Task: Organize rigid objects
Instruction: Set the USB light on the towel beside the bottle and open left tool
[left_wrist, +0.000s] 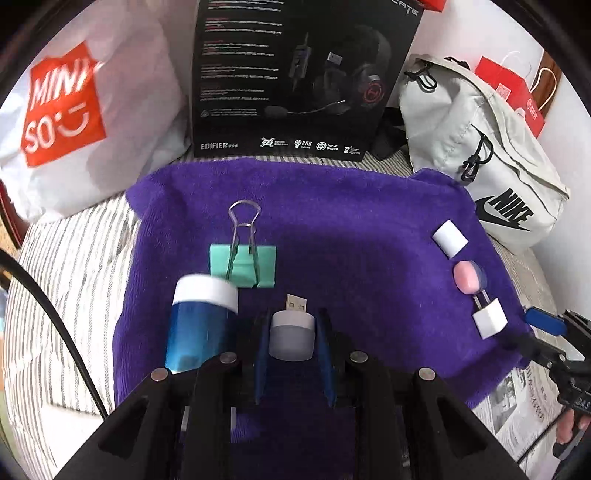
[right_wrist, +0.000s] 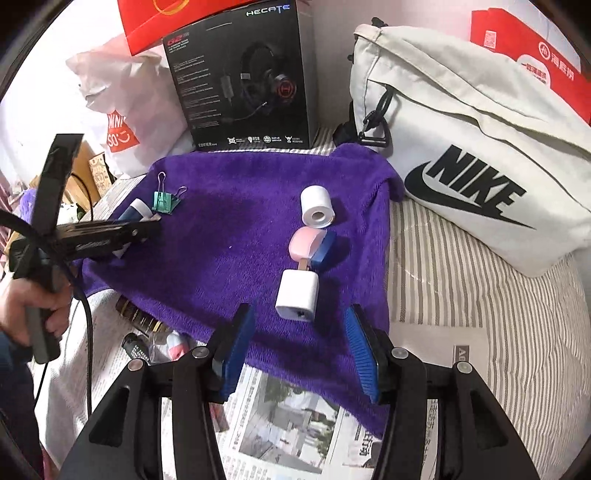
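My left gripper (left_wrist: 293, 317) is shut on a small white and grey USB lamp (left_wrist: 291, 332), plug pointing away, over the purple cloth (left_wrist: 351, 229). A blue bottle with a white cap (left_wrist: 199, 321) is just left of it, and a green binder clip (left_wrist: 243, 266) lies beyond. My right gripper (right_wrist: 300, 309) is open. A white cube adapter (right_wrist: 296, 295) lies on the cloth at its tips, with the pads clear of it. Behind the adapter, in a line, are a pink and blue item (right_wrist: 310, 245) and a white roll (right_wrist: 317, 205).
A black headset box (right_wrist: 243, 77) stands behind the cloth, with a white Nike bag (right_wrist: 480, 166) to its right and a Miniso bag (left_wrist: 74, 110) to its left. Newspaper (right_wrist: 288, 413) covers the striped bedding (right_wrist: 461, 295) in front. Small bottles (right_wrist: 136, 347) lie by the cloth's left edge.
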